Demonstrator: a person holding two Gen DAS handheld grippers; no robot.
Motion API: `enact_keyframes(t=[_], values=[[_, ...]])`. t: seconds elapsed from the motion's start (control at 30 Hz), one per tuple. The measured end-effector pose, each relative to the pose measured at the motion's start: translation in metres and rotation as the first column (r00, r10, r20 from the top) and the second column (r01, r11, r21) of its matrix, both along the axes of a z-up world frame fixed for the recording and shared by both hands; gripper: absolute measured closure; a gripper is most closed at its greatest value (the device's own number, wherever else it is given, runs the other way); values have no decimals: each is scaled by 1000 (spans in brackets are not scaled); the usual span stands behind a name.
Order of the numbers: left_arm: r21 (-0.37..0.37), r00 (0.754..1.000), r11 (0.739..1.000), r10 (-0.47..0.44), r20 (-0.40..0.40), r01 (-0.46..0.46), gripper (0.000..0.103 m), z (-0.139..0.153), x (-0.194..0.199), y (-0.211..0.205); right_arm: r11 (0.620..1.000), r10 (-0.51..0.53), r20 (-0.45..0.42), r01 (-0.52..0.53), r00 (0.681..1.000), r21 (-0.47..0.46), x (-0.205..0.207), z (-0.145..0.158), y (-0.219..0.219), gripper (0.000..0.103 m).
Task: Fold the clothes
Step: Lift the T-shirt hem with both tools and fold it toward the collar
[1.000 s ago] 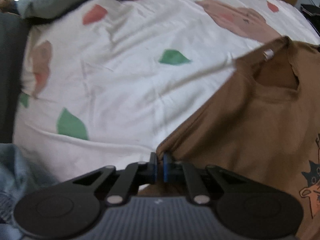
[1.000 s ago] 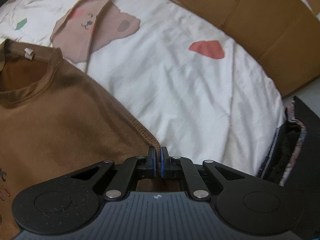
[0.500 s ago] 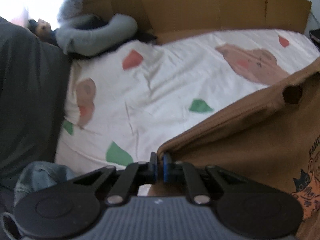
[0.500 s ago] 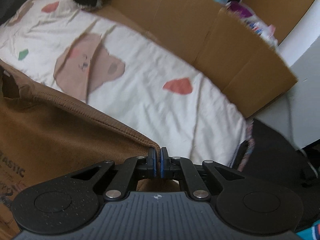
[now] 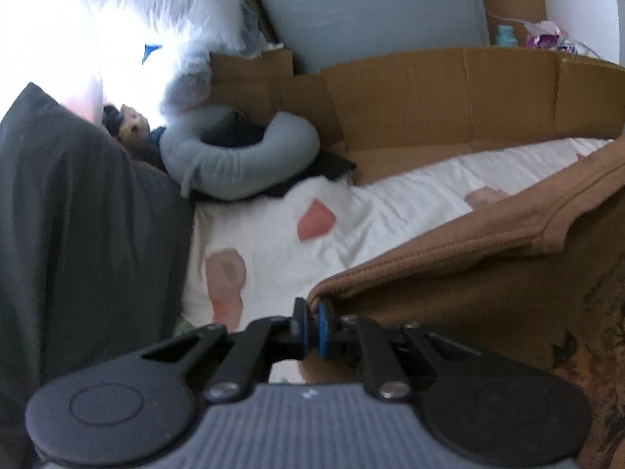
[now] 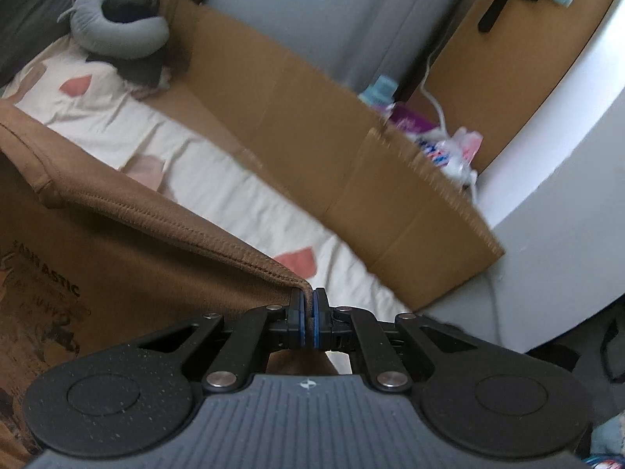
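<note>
1 brown shirt [image 5: 488, 273]; 2 grippers clamped: left gripper [image 5: 311, 326], right gripper [image 6: 308, 318].

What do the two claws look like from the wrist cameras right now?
Both look alike. The left claw and right claw each have two slim black fingers with blue pads, driven by black linkage bars with silver pivot pins. On either side sits a round black disc, the right claw's speckled with pale dust. Between the discs lies a grey ribbed body with a small white mark. No cables, hands or sleeves show.
</note>
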State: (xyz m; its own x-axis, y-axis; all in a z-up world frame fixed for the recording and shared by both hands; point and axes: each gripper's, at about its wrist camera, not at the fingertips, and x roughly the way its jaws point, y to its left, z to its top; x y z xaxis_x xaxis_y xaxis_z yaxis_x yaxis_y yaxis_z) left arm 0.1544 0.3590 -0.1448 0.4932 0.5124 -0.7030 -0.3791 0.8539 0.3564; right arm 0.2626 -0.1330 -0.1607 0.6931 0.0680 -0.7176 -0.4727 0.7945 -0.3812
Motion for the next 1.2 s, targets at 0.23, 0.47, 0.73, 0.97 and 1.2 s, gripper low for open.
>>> enact_keyframes(t=[0.23, 0.47, 0.73, 0.97, 1.2], values=[[30, 999, 999, 15, 33, -16, 98, 11, 16, 13, 1000, -21, 50, 22, 998, -5, 25, 23, 11, 101], [52, 999, 998, 27, 38, -29, 98, 11, 31, 30, 1000, -16, 76, 18, 997, -18, 50, 30, 25, 101], [64, 999, 997, 50, 21, -51, 98, -2, 56, 51, 1000, -5, 84, 7, 996, -26, 80, 22, 35, 101], [68, 997, 995, 71, -11, -70, 98, -43, 77, 76, 998, 24, 58, -21, 998, -54, 114, -8, 52, 101], [50, 994, 994, 96, -60, -93, 98, -91, 110, 98, 995, 42, 0, -42, 999, -86, 156, -57, 71, 101]])
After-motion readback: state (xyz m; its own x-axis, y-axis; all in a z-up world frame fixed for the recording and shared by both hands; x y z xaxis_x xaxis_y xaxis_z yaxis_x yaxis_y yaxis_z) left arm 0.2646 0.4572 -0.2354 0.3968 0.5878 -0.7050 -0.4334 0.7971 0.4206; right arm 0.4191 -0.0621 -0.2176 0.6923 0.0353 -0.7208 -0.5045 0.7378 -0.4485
